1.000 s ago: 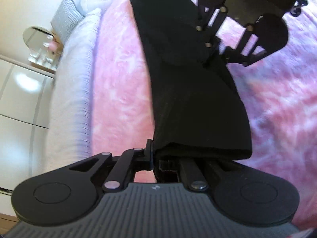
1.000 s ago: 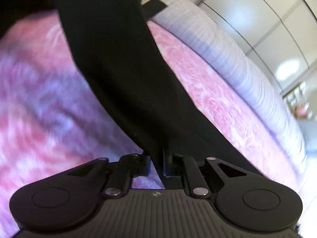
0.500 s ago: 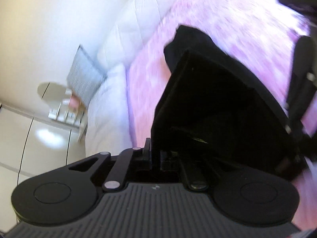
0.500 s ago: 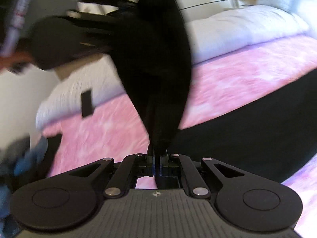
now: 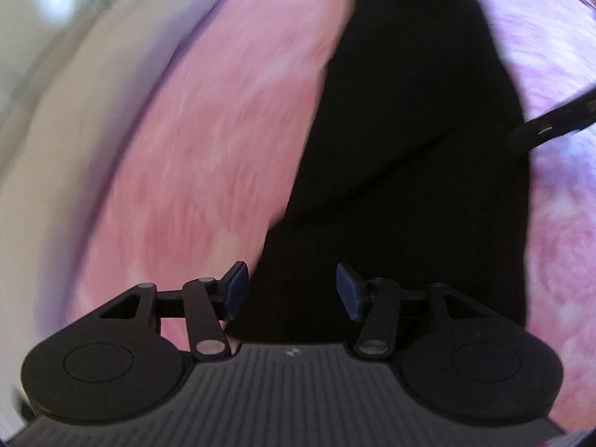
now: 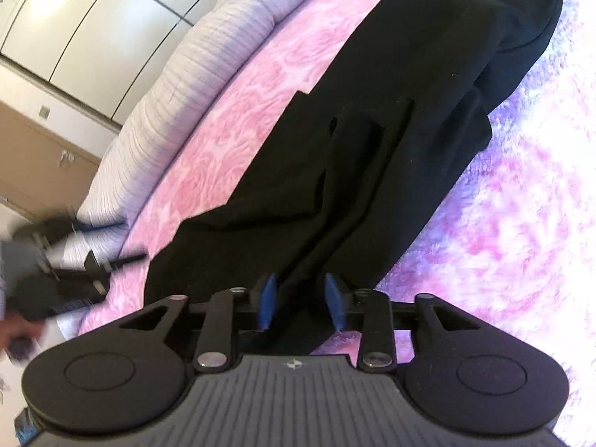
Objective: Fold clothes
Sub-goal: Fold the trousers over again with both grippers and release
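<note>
Where the black garment lies, it runs as a long folded strip from the upper right of the right wrist frame down to the bottom centre, flat on the pink patterned bedspread. A fold edge crosses the cloth near the middle of that frame. At the bottom centre the right gripper has its blue-padded fingers parted, released, with the near end of the garment lying between and under them.

From the left wrist view, motion-blurred, the garment fills the centre and upper right, reaching down to the left gripper, whose fingers are spread wide apart and grip nothing; the cloth passes between them. Part of the other gripper shows at that frame's right edge.

A white quilted bed edge borders the bedspread toward the upper left of the right wrist frame, with white cabinet doors beyond it.
</note>
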